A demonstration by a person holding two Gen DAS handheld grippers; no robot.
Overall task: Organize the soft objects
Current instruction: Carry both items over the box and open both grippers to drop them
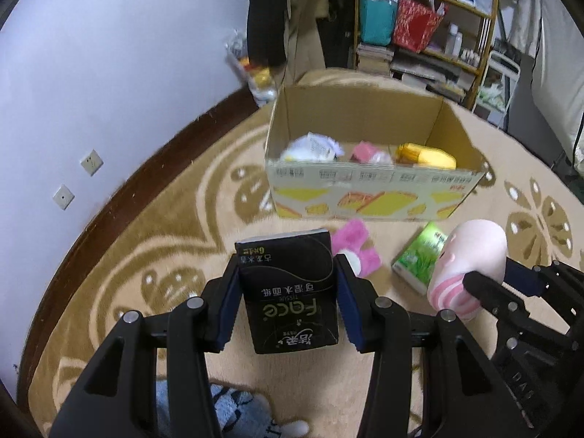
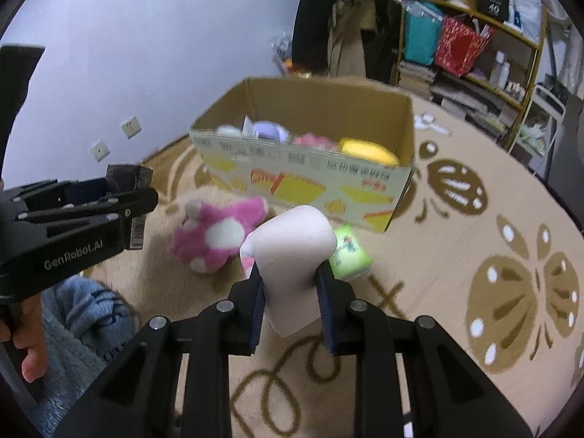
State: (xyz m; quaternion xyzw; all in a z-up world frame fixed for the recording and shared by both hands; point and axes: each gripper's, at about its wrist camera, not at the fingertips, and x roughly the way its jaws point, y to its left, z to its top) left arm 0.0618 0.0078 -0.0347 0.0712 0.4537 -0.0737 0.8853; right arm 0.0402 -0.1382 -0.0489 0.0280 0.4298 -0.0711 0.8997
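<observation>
A home room: patterned carpet point(image 1: 153, 255), cluttered storage shelf point(image 1: 427, 33), hanging clothes point(image 2: 328, 18), wall sockets point(image 1: 91, 162).

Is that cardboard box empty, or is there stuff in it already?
Partly filled. The open cardboard box already holds a white bundle, something pink and a yellow item.

Carpet point(image 2: 456, 255) under box point(image 2: 310, 182), plush point(image 2: 215, 237).

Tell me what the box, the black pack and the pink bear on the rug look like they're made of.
Box: corrugated cardboard, matte brown inside, printed outside; folded flap edges show.
Black pack: likely tissues in thin glossy plastic wrap; it shines and reads "tissue".
Pink bear: plush fabric, fuzzy pile with white patches.
Rug: seems short-pile textile, soft matte tan pattern.
</observation>
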